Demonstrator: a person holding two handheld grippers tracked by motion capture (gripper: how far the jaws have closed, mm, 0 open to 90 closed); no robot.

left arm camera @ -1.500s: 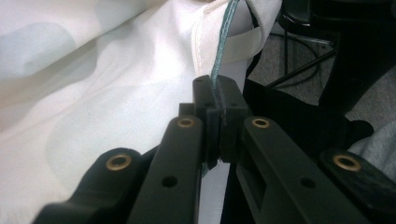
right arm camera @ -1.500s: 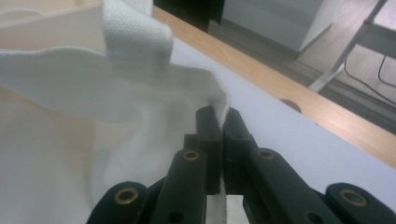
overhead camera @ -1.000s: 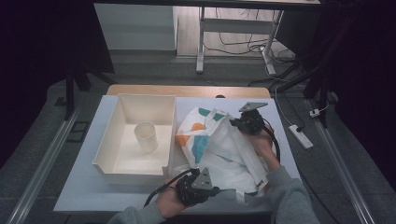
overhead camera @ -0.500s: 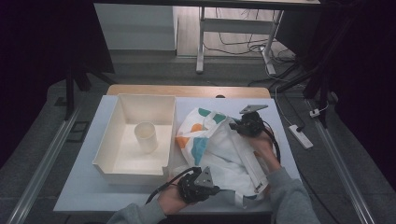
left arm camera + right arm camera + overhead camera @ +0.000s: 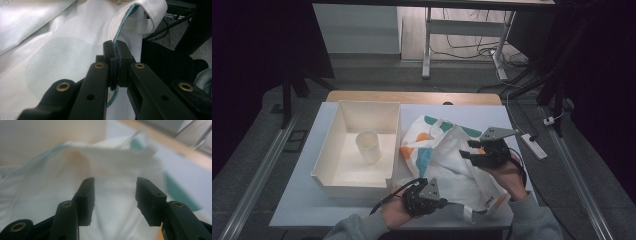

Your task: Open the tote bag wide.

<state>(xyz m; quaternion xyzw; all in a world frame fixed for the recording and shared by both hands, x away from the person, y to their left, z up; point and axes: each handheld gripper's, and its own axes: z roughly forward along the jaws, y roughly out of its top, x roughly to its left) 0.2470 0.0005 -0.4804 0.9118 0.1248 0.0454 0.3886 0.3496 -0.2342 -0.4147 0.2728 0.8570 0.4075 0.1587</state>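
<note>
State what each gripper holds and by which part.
The left gripper is shut on the teal-piped edge of the white fabric bag with coloured patches. The right gripper, jaws just opened, holds nothing.

- The two black jaws of the right gripper (image 5: 115, 195) are seen rising from the bottom edge, set apart with an open gap; they have just been opening, and nothing is pressed between the pads.
- A white cloth bag (image 5: 117, 165) is spread directly ahead of and beneath the jaws, blurred, with a folded edge raised beyond the tips.
- A teal patch (image 5: 175, 187) on the cloth is seen just right of the right jaw.
- A cream wall (image 5: 50, 132) is seen beyond the bag, up and left.
</note>
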